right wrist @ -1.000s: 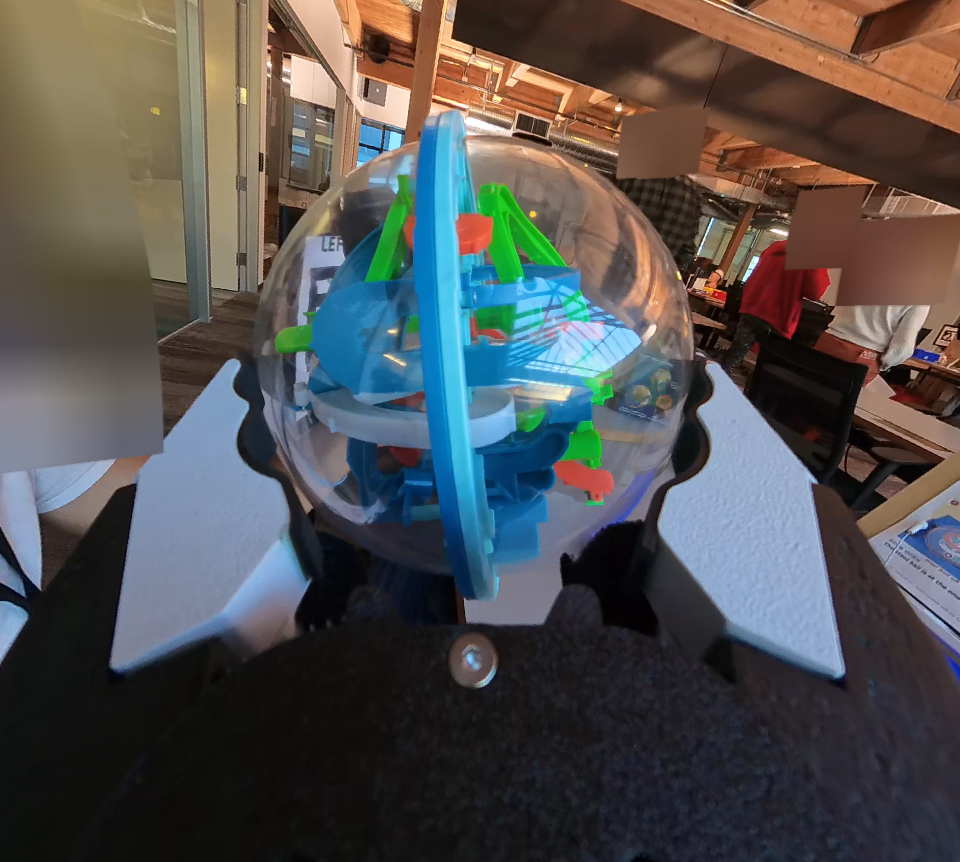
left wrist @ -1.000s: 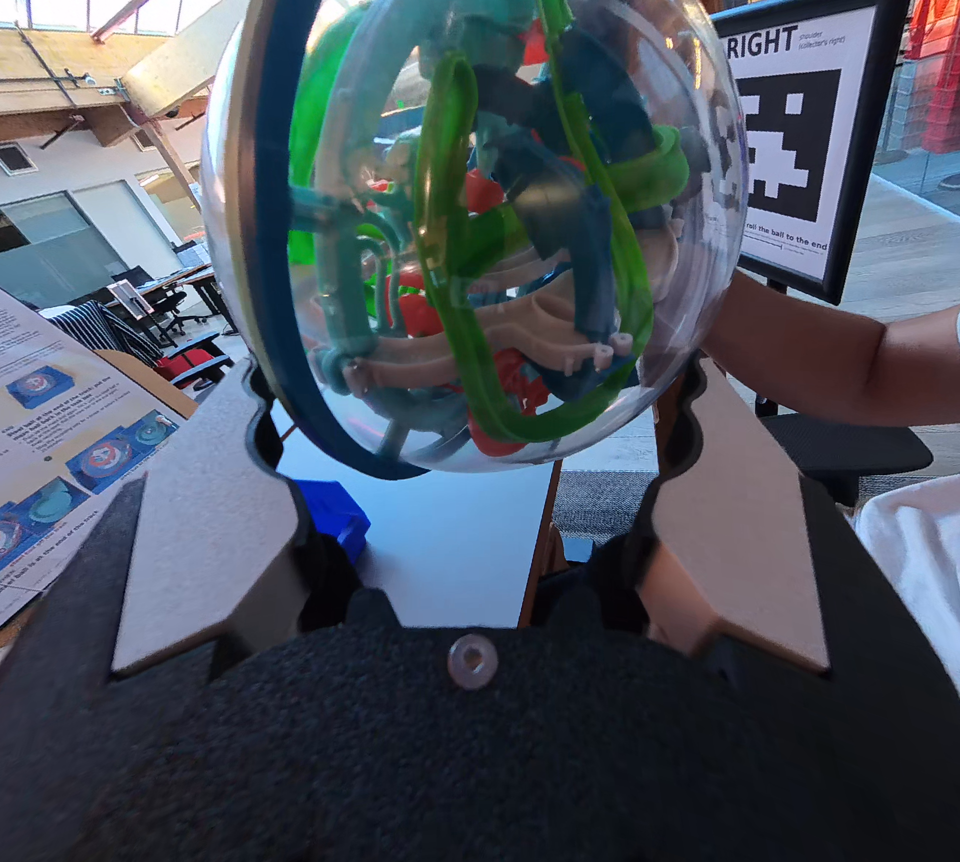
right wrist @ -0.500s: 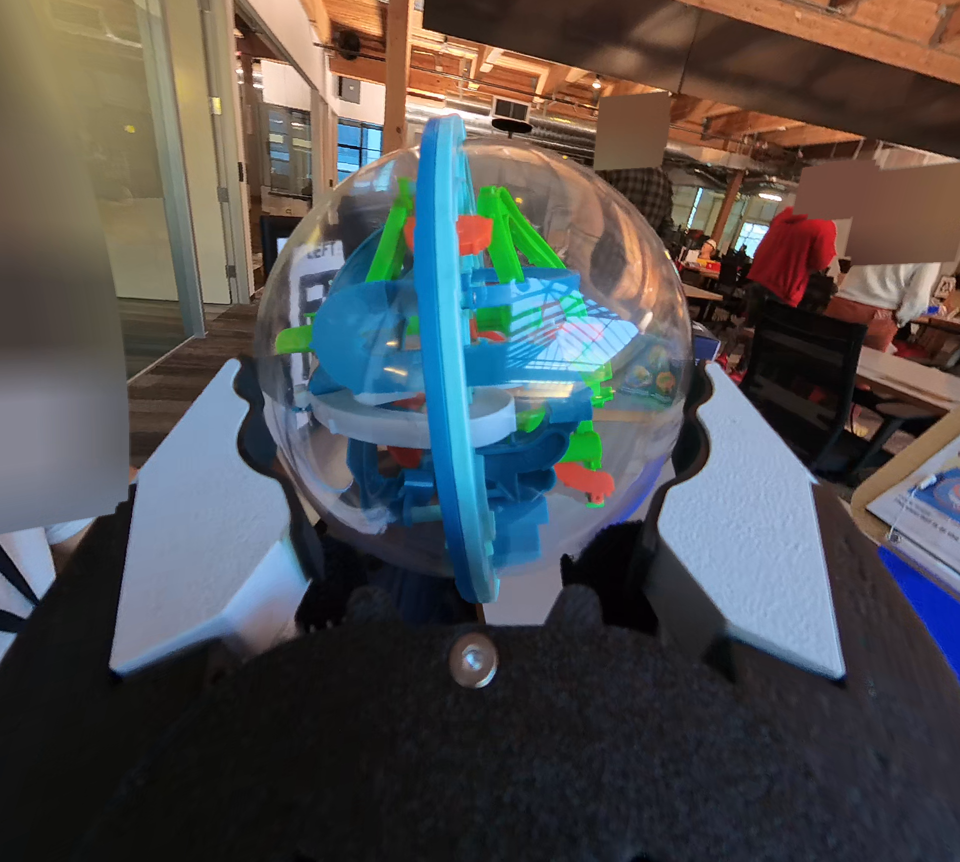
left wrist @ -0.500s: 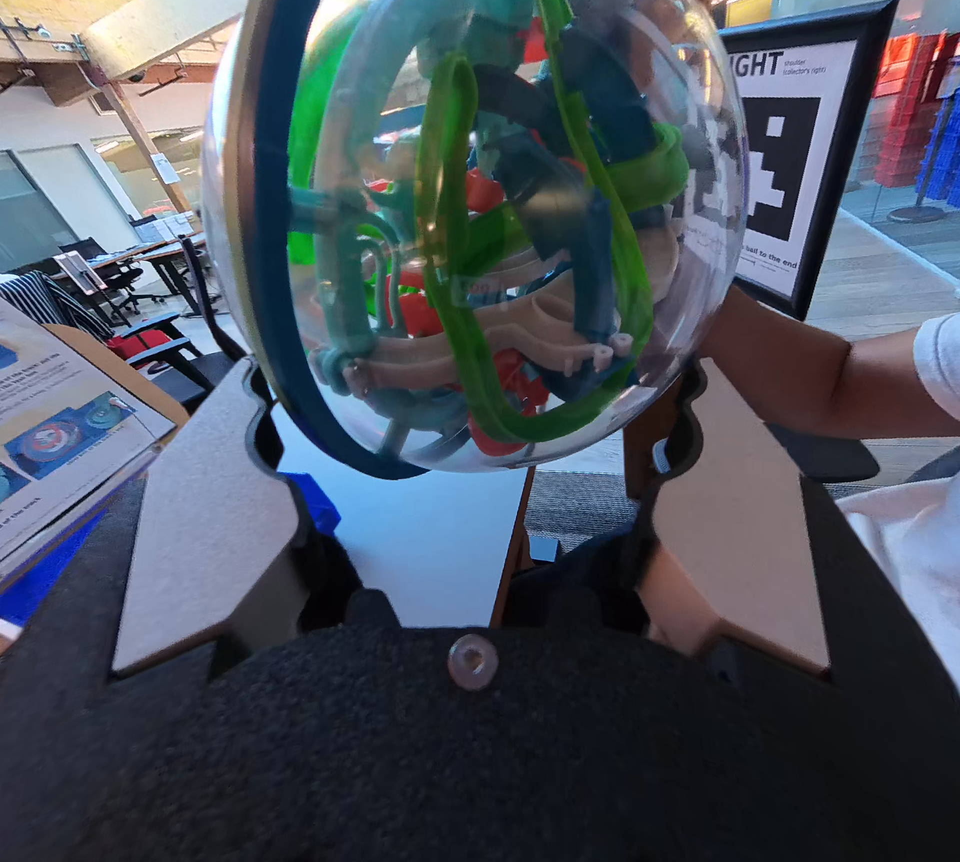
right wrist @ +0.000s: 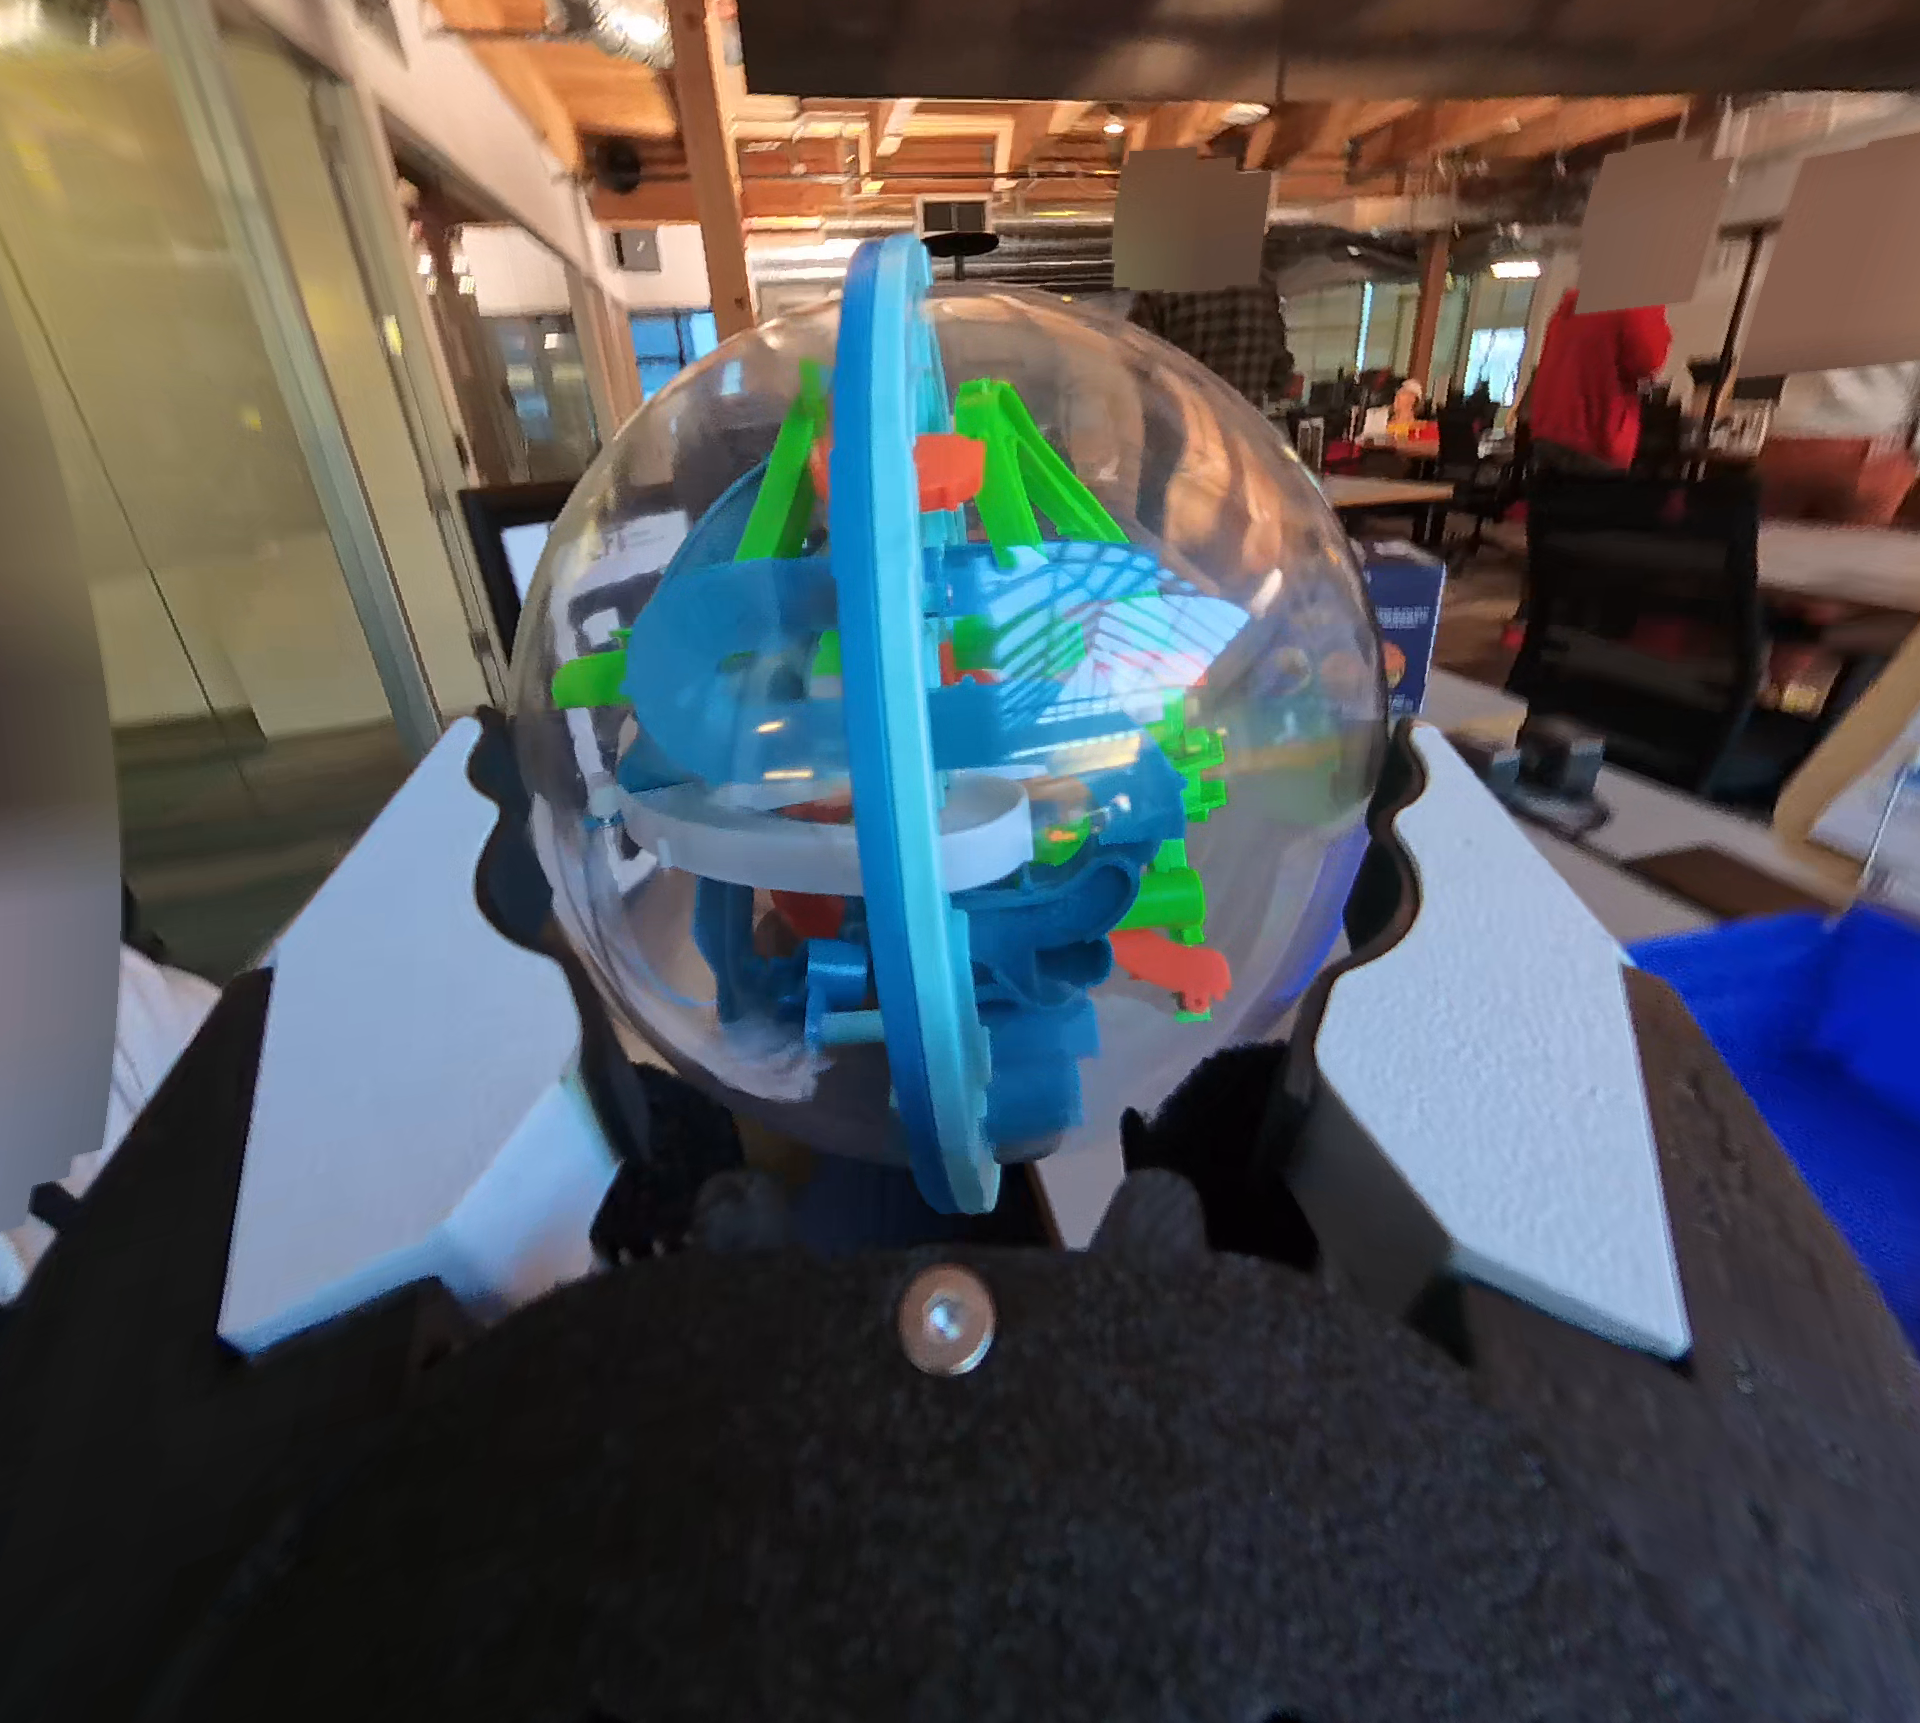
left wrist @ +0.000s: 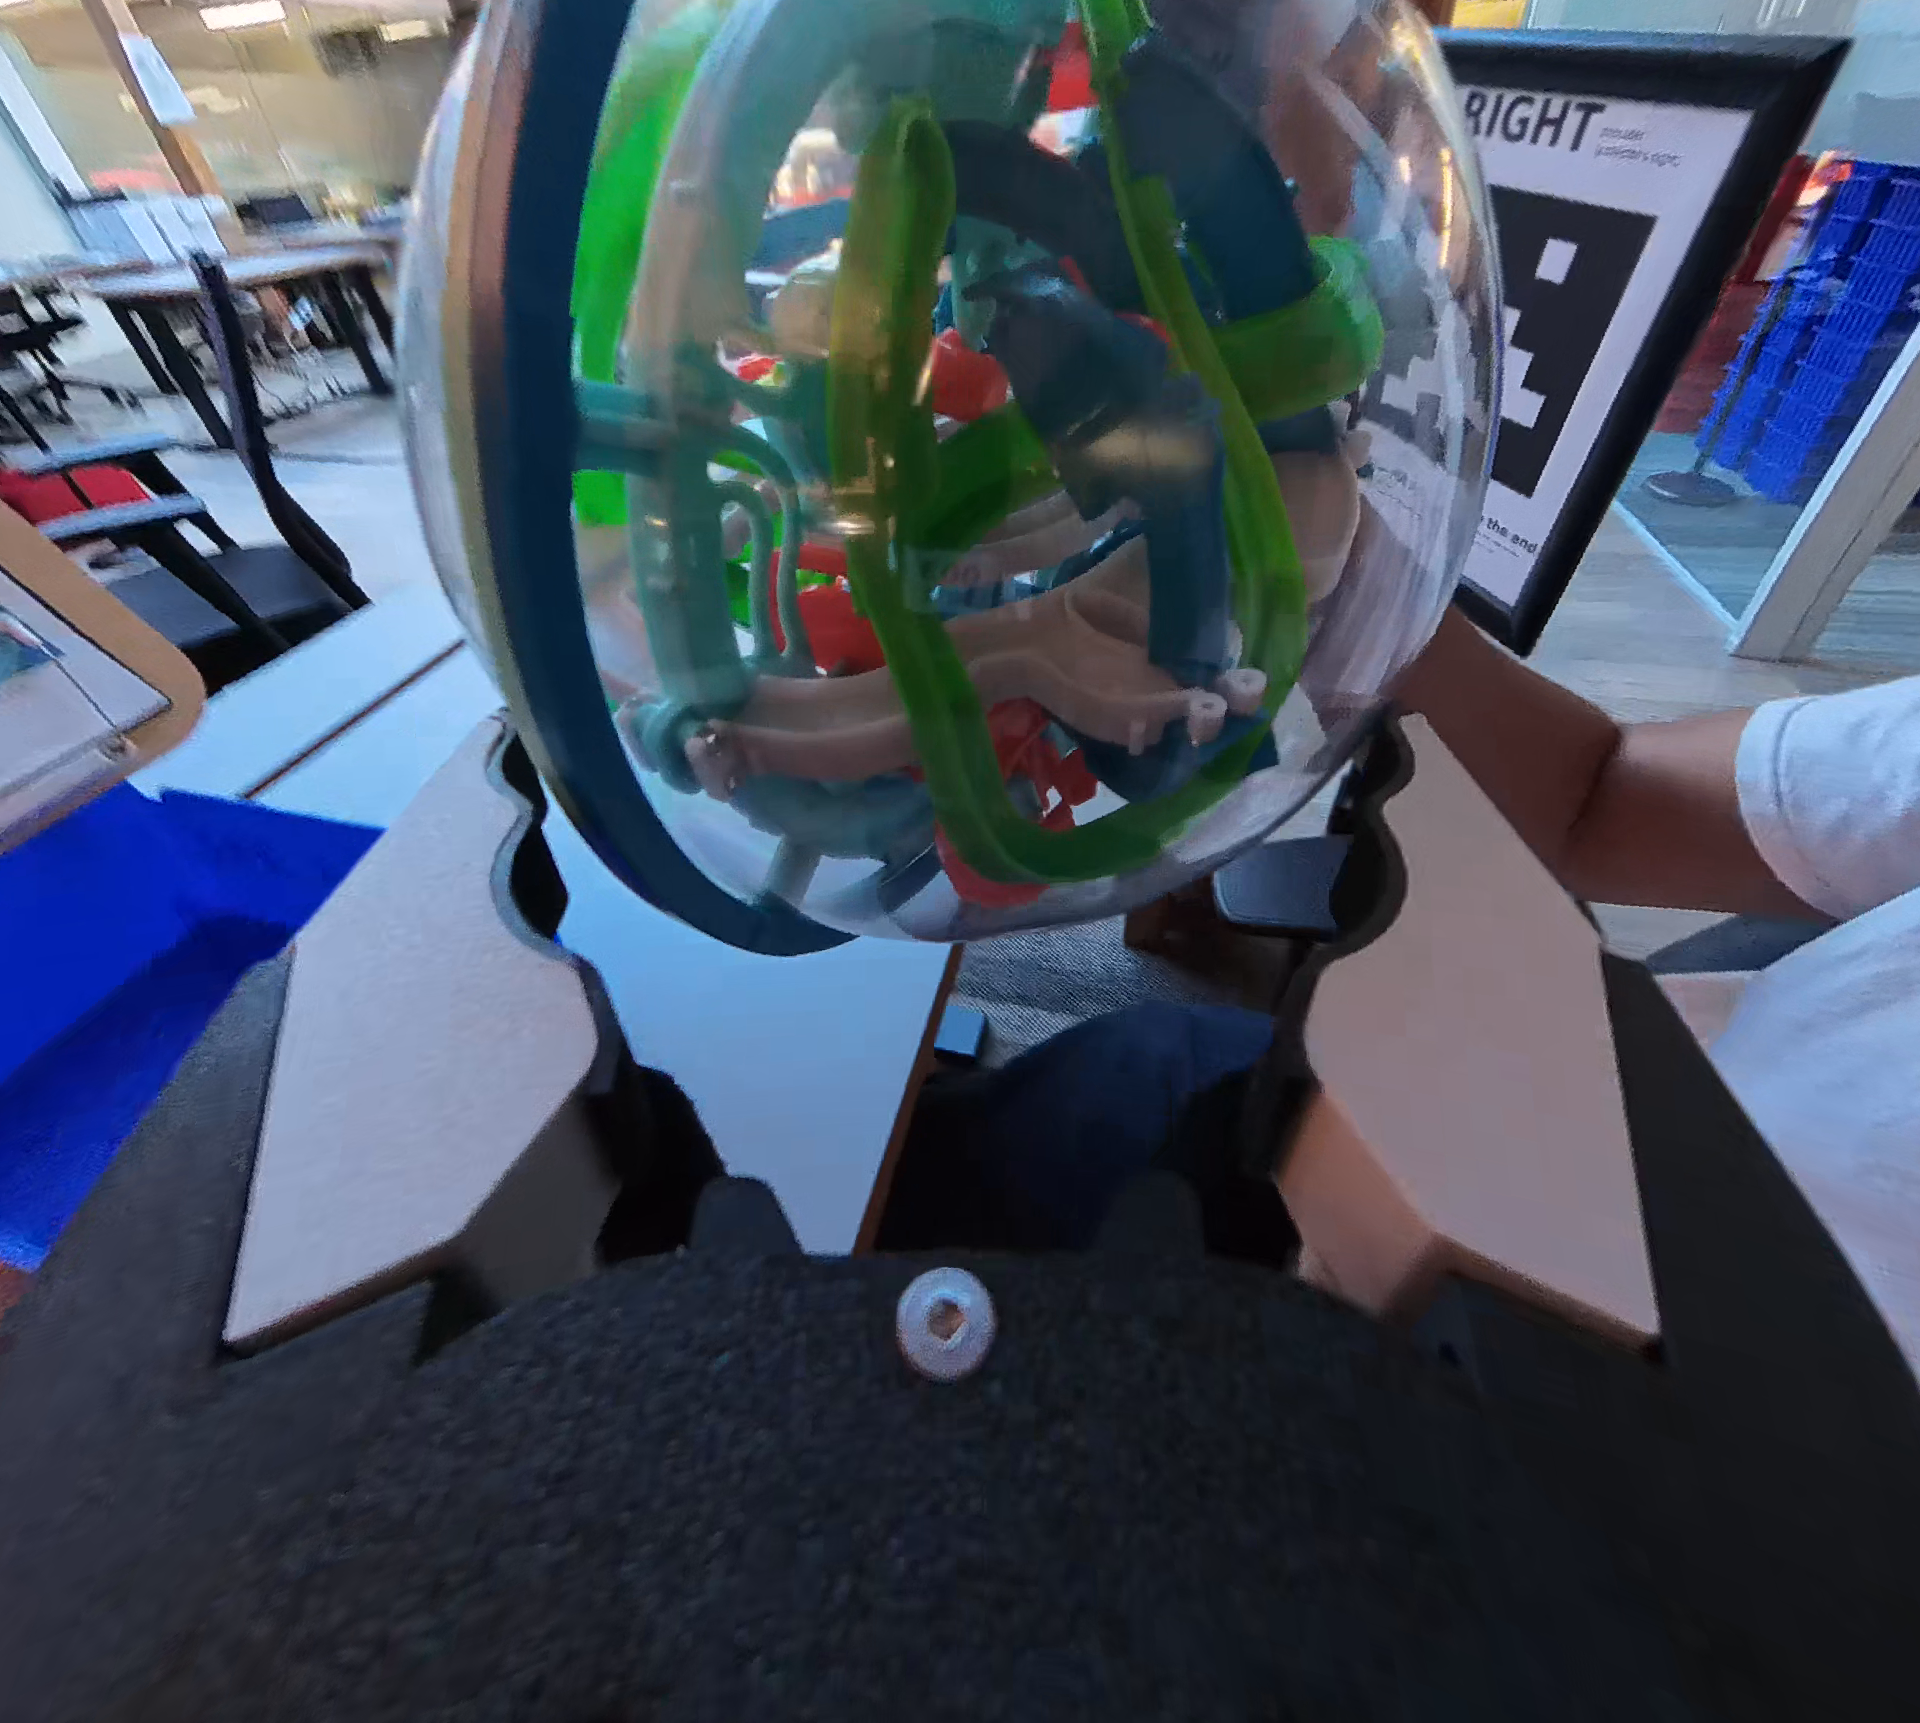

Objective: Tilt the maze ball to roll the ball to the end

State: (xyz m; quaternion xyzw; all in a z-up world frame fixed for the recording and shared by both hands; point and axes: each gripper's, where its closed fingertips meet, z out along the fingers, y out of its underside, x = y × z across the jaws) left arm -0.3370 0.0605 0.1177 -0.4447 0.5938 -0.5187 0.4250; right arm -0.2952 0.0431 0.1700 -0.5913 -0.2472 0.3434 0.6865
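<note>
The maze ball (left wrist: 935,385) is a clear sphere with a blue equator ring and green, teal, red and beige tracks inside. It is held up in the air above the white table (left wrist: 748,1071). My left gripper (left wrist: 945,790) is shut on its lower sides. In the right wrist view the maze ball (right wrist: 945,738) stands with its ring upright, and my right gripper (right wrist: 945,759) is shut on it from the opposite side. I cannot make out the small rolling ball among the tracks.
A framed black-and-white marker sign (left wrist: 1579,302) stands behind the sphere, with a person's forearm (left wrist: 1538,780) in front of it. A blue bin (left wrist: 125,925) and an instruction board (left wrist: 62,686) are at left. Office chairs (right wrist: 1642,613) and people are far behind.
Both grippers have swung together with the sphere still clamped. The background has shifted, the view now takes in more of the table and the blue bin, and the frames are slightly blurred.
</note>
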